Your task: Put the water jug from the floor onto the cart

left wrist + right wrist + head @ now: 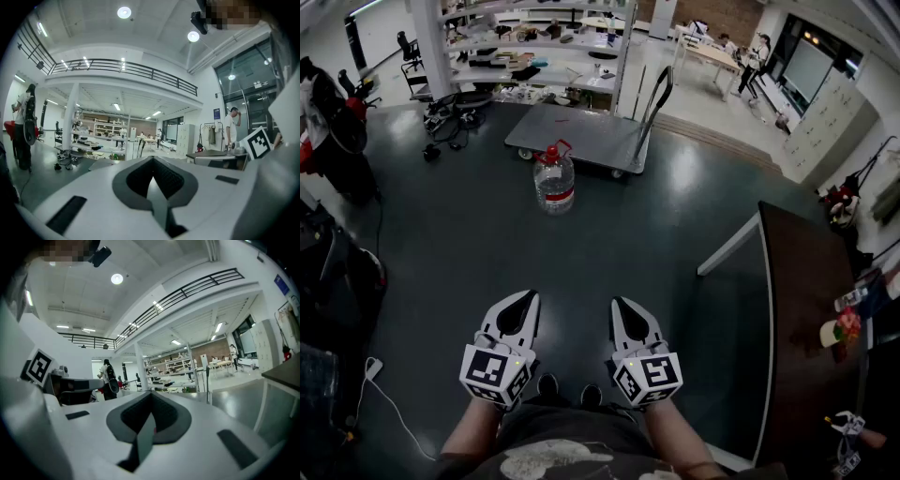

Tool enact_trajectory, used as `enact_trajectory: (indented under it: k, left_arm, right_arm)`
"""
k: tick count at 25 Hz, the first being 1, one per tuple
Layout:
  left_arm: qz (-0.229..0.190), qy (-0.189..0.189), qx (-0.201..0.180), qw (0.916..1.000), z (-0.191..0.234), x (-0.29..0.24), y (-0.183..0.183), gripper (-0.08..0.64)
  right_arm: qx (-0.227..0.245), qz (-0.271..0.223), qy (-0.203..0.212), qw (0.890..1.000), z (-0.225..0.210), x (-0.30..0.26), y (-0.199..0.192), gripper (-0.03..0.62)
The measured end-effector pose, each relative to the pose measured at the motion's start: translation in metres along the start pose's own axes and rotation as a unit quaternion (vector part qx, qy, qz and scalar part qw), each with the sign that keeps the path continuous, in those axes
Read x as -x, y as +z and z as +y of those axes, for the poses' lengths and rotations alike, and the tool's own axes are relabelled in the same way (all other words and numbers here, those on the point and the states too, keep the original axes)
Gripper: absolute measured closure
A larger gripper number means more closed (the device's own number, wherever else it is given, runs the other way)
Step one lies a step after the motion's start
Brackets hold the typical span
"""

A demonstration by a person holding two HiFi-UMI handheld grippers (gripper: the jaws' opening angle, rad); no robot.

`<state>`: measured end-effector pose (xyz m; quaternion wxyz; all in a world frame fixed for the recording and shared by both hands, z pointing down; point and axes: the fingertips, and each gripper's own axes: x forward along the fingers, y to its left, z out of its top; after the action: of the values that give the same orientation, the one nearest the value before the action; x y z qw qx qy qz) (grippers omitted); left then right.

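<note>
The water jug [554, 178] is clear plastic with a red cap, a red handle and a red label, and it stands upright on the dark floor. Just behind it is the grey flat cart [581, 136], its push handle [656, 98] raised at the right end. My left gripper [528, 300] and right gripper [620, 306] are held side by side near my body, well short of the jug. Both point forward, shut, with nothing between the jaws. In the left gripper view [152, 164] and right gripper view [151, 399] the closed jaws hide the jug.
A dark table [811, 300] with a white frame stands to the right. Shelving [534, 42] full of gear lines the back, with cables and equipment [445, 127] on the floor before it. A person [328, 122] stands at the left. A white cable [389, 398] lies by my left foot.
</note>
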<state>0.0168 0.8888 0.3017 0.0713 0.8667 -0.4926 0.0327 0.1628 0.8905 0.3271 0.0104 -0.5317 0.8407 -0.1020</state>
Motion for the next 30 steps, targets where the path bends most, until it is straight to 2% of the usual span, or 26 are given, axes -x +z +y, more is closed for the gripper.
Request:
enact_trajectory:
  k: [4, 9, 15, 20, 30]
  left_arm:
    - [-0.004, -0.004, -0.012, 0.9999, 0.01, -0.007, 0.012, 0.552]
    - [-0.007, -0.009, -0.014, 0.9998, 0.017, -0.01, 0.015, 0.552]
    - [-0.001, -0.003, -0.004, 1.0, 0.028, -0.006, 0.009, 0.552]
    - [-0.003, 0.0, 0.003, 1.0, 0.048, 0.002, 0.003, 0.554]
    - [0.006, -0.007, 0.012, 0.9999, 0.101, 0.014, -0.01, 0.554]
  right_arm:
    - [0.027, -0.006, 0.013, 1.0, 0.008, -0.014, 0.015, 0.603]
    - [0.044, -0.009, 0.011, 0.999, 0.011, -0.021, 0.019, 0.603]
    - [0.027, -0.001, -0.002, 1.0, 0.011, -0.024, 0.011, 0.603]
    - [-0.03, -0.002, -0.015, 0.999, 0.01, -0.033, 0.004, 0.603]
    - [-0.036, 0.005, -0.039, 0.999, 0.031, -0.062, -0.018, 0.603]
